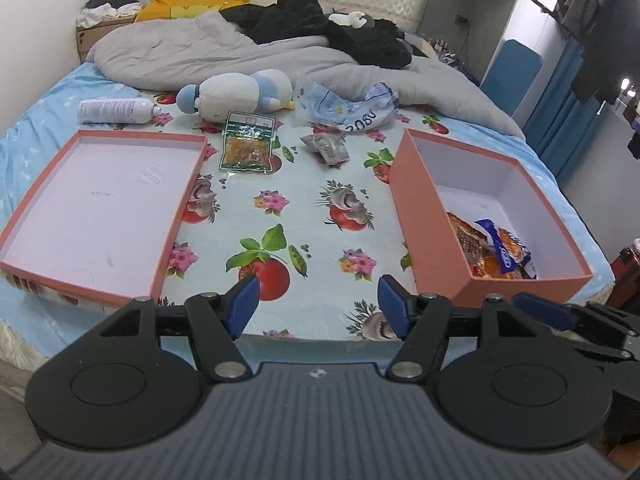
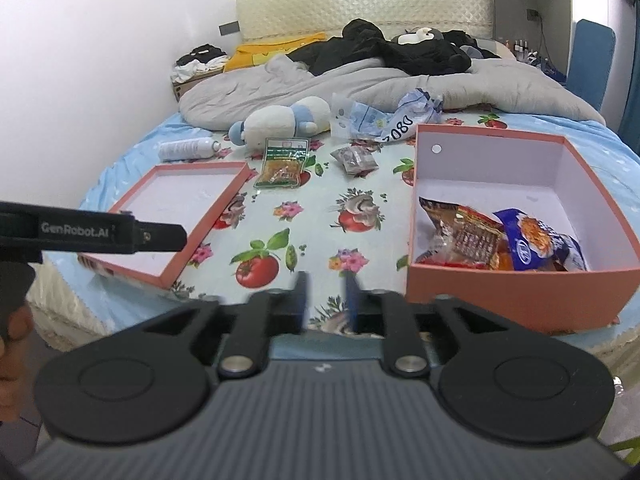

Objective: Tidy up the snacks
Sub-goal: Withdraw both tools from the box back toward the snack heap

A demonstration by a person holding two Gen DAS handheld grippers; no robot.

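A wide bed (image 1: 312, 216) carries everything, under a pale blue sheet printed with tomatoes and flowers. Near its left edge lies a shallow salmon-pink cardboard lid (image 1: 96, 208), open side up; near the right edge stands the deeper salmon-pink cardboard box (image 1: 436, 240). Between them, farther back, lie a green packet of yellow snacks (image 1: 248, 146) and a small grey wrapper (image 1: 326, 148). Behind those lie a white spray can (image 1: 116, 111), a white-and-blue plush toy (image 1: 236, 94), a crumpled plastic bag (image 1: 348, 110), then a rumpled grey duvet (image 1: 248, 60).
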